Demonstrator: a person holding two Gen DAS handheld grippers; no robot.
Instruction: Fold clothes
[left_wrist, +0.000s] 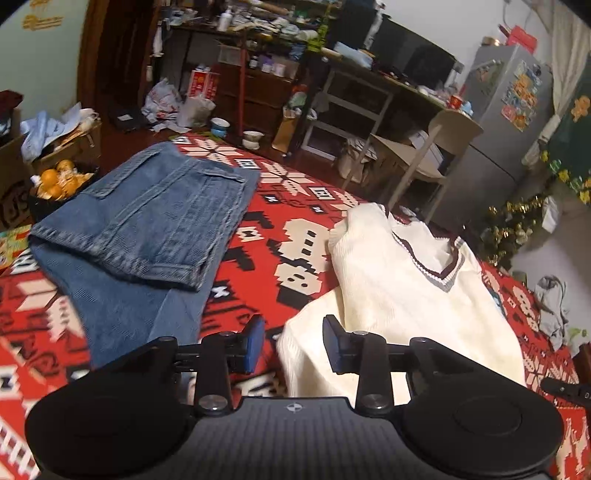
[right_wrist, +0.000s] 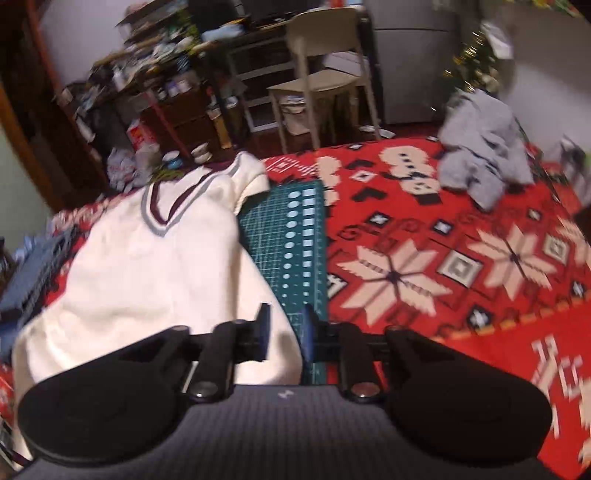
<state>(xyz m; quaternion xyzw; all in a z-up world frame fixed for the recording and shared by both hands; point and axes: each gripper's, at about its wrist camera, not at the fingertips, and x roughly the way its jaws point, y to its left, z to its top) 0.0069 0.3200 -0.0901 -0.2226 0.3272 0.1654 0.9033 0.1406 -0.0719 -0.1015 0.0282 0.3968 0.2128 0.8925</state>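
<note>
A cream V-neck knit top (left_wrist: 399, 295) with a maroon and grey collar lies flat on the red patterned blanket (left_wrist: 280, 229). My left gripper (left_wrist: 294, 343) hovers open over its near left edge, with nothing pinched between the blue pads. In the right wrist view the same top (right_wrist: 159, 266) lies to the left. My right gripper (right_wrist: 286, 334) stands open just above its near right edge, partly over a green cutting mat (right_wrist: 295, 240). Folded blue jeans (left_wrist: 147, 221) rest on the blanket to the left. A crumpled grey garment (right_wrist: 484, 162) lies at the far right.
A box of oranges (left_wrist: 59, 181) and cardboard boxes stand beyond the blanket's left edge. A beige chair (right_wrist: 321, 74), cluttered shelves (left_wrist: 258, 55) and a grey fridge (left_wrist: 506, 122) lie past the far edge. Tinsel decoration (left_wrist: 509, 229) sits to the right.
</note>
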